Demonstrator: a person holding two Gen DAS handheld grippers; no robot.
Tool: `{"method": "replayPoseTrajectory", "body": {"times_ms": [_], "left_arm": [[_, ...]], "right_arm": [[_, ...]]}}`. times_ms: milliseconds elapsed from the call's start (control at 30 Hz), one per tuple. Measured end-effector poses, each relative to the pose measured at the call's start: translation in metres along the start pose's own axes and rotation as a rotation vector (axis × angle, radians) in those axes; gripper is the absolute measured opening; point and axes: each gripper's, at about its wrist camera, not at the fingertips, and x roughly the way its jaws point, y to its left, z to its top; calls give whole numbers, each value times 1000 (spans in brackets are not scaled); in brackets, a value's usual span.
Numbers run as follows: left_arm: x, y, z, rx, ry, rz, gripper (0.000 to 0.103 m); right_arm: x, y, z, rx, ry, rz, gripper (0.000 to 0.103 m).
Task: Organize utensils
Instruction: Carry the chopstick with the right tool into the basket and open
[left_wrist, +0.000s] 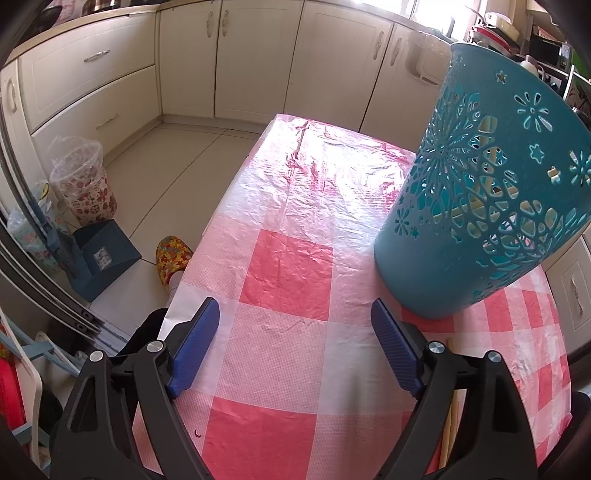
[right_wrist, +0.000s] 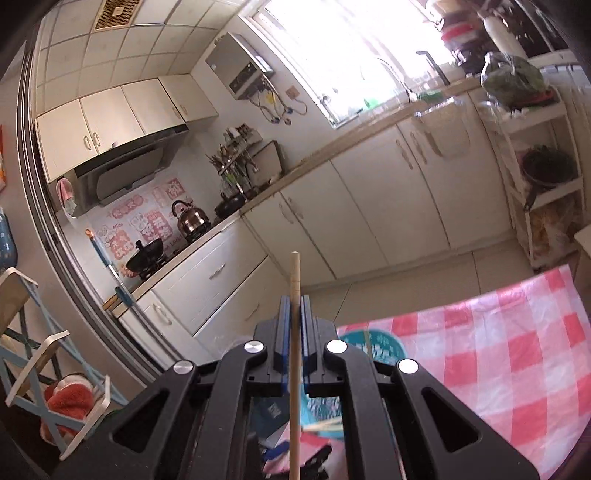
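A wooden chopstick (right_wrist: 294, 295) is seen only in the right wrist view, clamped upright between the closed pads of the right gripper (right_wrist: 294, 306). In the left wrist view, the left gripper (left_wrist: 291, 325) is held spread and empty over the checked tablecloth (left_wrist: 288, 266), with the teal perforated holder (left_wrist: 476, 206) just beyond its right finger. Cream cabinets (left_wrist: 255, 59) are seen farther back.

Daylight is pouring in from the window (right_wrist: 354, 48), blowing out the upper centre of the right wrist view. Glare is washing out the far end of the bench cloth (left_wrist: 317, 173). Fisheye is bending cabinet lines; corners are vignetting black. Focus is holding sharp.
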Motion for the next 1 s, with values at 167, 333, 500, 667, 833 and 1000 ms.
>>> {"method": "replayPoseTrajectory", "body": {"times_ms": [167, 333, 500, 667, 833, 1000], "left_arm": [[0, 2, 1, -7, -1, -13, 81], [1, 4, 1, -17, -4, -25, 82], [1, 5, 1, -17, -4, -24, 82], [0, 6, 1, -16, -4, -24, 82], [-1, 7, 0, -15, -4, -22, 82], [-2, 7, 0, -12, -4, -15, 82]], "right_arm": [[44, -2, 6, -44, -78, -135, 6], [68, -14, -11, -56, -66, -213, 6], [71, -15, -29, -110, -54, -256, 6], [73, -10, -42, -158, -9, -249, 6], [73, -8, -58, -198, 75, -234, 7], [51, -8, -60, -219, 79, -247, 15]]}}
